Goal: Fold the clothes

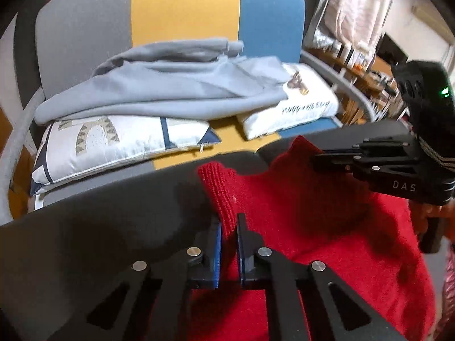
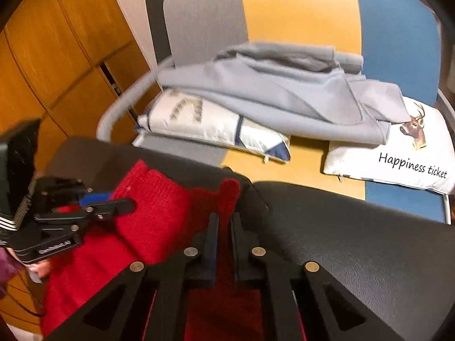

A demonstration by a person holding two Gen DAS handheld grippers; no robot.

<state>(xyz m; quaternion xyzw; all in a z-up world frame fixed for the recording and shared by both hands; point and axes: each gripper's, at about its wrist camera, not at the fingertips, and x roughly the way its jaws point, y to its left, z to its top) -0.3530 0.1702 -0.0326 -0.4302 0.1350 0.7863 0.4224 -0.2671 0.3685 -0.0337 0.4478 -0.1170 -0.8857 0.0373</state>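
Sofa (image 2: 284,14): back panels in grey, yellow and blue. Two white printed cushions on its seat: one with navy trim (image 2: 216,125), one showing a deer and the words "Happiness ticket" (image 2: 398,153). Wooden cabinet doors (image 2: 51,51) to the sofa's left. Black leather surface (image 2: 355,227) in foreground.

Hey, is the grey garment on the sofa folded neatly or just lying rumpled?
Rumpled. The grey garment lies in loose uneven layers, edges askew, draped across both cushions, not squared into a tidy fold.
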